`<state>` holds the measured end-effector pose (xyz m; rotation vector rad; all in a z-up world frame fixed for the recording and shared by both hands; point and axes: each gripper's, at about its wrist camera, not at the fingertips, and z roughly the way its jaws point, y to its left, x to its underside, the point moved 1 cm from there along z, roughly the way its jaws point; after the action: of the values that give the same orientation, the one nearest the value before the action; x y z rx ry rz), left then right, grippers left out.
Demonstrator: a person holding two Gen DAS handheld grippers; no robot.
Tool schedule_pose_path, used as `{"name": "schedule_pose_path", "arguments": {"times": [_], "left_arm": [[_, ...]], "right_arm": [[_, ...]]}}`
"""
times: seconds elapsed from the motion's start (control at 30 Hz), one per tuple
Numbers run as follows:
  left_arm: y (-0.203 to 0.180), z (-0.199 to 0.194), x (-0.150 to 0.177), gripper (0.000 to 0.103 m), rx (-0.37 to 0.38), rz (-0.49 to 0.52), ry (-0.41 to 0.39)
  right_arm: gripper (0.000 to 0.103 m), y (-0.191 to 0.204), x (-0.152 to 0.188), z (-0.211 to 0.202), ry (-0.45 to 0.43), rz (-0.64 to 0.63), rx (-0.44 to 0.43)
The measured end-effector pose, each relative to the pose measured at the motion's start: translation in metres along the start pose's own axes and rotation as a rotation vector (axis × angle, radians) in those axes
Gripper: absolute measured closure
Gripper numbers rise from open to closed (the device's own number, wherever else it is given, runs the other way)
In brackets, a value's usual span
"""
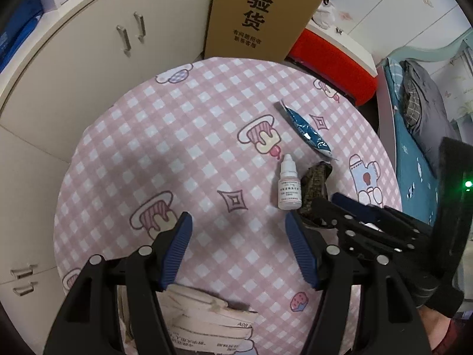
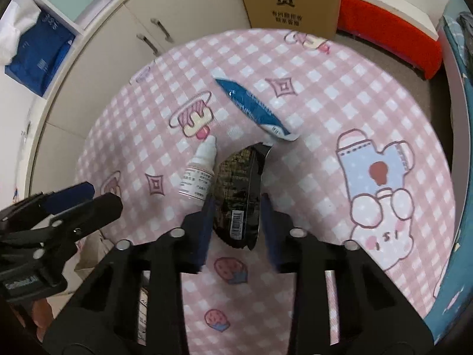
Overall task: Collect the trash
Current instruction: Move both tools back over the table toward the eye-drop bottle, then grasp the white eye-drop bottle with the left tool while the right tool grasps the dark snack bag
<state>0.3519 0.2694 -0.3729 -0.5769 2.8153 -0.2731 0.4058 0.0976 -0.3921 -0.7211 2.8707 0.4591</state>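
Note:
A dark snack wrapper (image 2: 236, 189) lies on the round pink checked table (image 2: 325, 112). My right gripper (image 2: 236, 204) has its jaws on either side of the wrapper's near end, close against it. A small white dropper bottle (image 2: 198, 174) lies just left of the wrapper. A blue wrapper (image 2: 251, 103) lies beyond them. In the left wrist view my left gripper (image 1: 238, 222) is open and empty over the table, with the bottle (image 1: 288, 189), the dark wrapper (image 1: 314, 183) and the blue wrapper (image 1: 307, 131) ahead to its right, and the right gripper (image 1: 354, 216) beside it.
A cardboard box (image 1: 260, 11) stands behind the table, next to a red cloth-covered bench (image 1: 334, 59). White cupboards (image 1: 88, 59) run along the left. A bed (image 1: 419, 136) is at the right. A torn cardboard box (image 1: 207, 322) sits below the table's near edge.

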Motion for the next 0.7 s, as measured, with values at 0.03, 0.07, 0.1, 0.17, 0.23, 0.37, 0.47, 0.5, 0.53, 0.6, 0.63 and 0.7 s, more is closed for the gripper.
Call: {"name": "schedule_pose_path", "arguments": {"times": [0.03, 0.07, 0.1, 0.17, 0.23, 0.37, 0.47, 0.5, 0.53, 0.6, 0.63, 0.7], "left_arm": [[-0.002, 0.003, -0.002, 0.039, 0.008, 0.005, 0.004], [-0.003, 0.005, -0.003, 0.039, 0.015, 0.011, 0.008], [-0.006, 0.008, -0.004, 0.039, 0.020, 0.018, 0.013], [-0.015, 0.014, -0.006, 0.039, 0.037, 0.041, 0.024], [-0.026, 0.024, -0.009, 0.039, 0.054, 0.070, 0.034], [-0.043, 0.042, -0.012, 0.053, 0.070, 0.106, 0.050], [-0.049, 0.058, -0.011, 0.073, 0.059, 0.112, 0.084], [-0.049, 0.060, -0.011, 0.080, 0.057, 0.110, 0.083], [-0.048, 0.061, -0.010, 0.080, 0.057, 0.105, 0.075], [-0.048, 0.058, -0.009, 0.080, 0.050, 0.109, 0.049], [-0.048, 0.054, -0.008, 0.080, 0.044, 0.114, 0.031], [-0.045, 0.044, -0.006, 0.080, 0.041, 0.113, 0.005]], "right_arm": [[0.078, -0.001, 0.001, 0.002, 0.002, -0.010, 0.000], [0.089, -0.001, 0.001, 0.002, -0.003, -0.017, 0.000], [0.094, -0.002, 0.003, 0.001, -0.007, -0.020, 0.006], [0.097, -0.010, 0.004, -0.003, -0.017, 0.001, 0.009], [0.097, -0.024, 0.008, -0.009, -0.023, 0.032, 0.017], [0.097, -0.047, 0.013, -0.022, -0.039, 0.086, 0.023], [0.097, -0.055, 0.017, -0.032, -0.060, 0.106, 0.002], [0.097, -0.056, 0.017, -0.034, -0.062, 0.117, -0.011], [0.096, -0.056, 0.018, -0.035, -0.069, 0.119, -0.007], [0.096, -0.053, 0.016, -0.037, -0.078, 0.108, -0.006], [0.089, -0.050, 0.015, -0.037, -0.079, 0.103, -0.003], [0.047, -0.044, 0.011, -0.033, -0.089, 0.092, 0.000]]}}
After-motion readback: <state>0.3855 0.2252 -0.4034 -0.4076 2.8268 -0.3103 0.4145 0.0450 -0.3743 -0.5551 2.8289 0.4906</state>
